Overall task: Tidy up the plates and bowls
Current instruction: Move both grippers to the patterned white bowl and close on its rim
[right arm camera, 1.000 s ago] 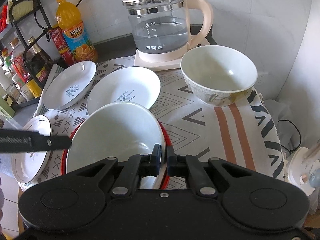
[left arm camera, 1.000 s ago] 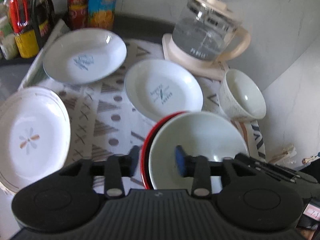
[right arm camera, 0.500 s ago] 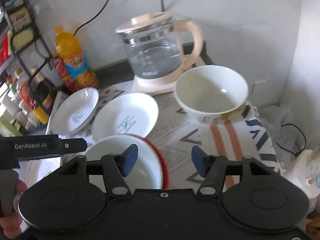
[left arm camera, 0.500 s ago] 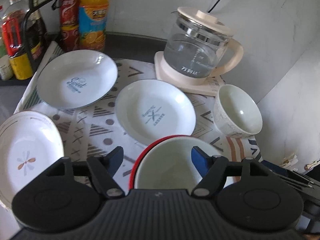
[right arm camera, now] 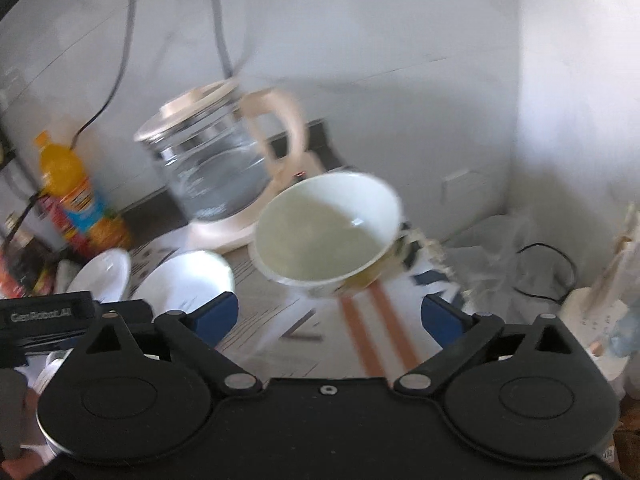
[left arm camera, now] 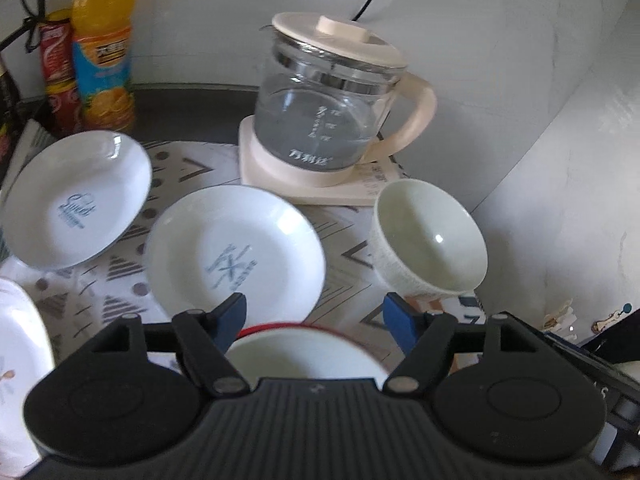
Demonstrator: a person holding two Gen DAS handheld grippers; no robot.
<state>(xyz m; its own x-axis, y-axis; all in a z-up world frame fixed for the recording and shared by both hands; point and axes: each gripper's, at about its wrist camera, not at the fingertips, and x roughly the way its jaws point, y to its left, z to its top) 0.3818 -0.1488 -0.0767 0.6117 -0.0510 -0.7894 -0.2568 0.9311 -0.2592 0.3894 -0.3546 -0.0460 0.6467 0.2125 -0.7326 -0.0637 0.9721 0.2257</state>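
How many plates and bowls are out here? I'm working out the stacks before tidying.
Plates: 3 (script-print plate, cross-print plate, flower plate at the left edge)
Bowls: 3 (patterned bowl, white bowl nested in a red bowl)
Total: 6

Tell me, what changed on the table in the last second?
Both grippers let go of the white bowl nested in the red one, opened wide and pulled back. The right gripper now faces the patterned bowl. Plates and kettle stayed put.
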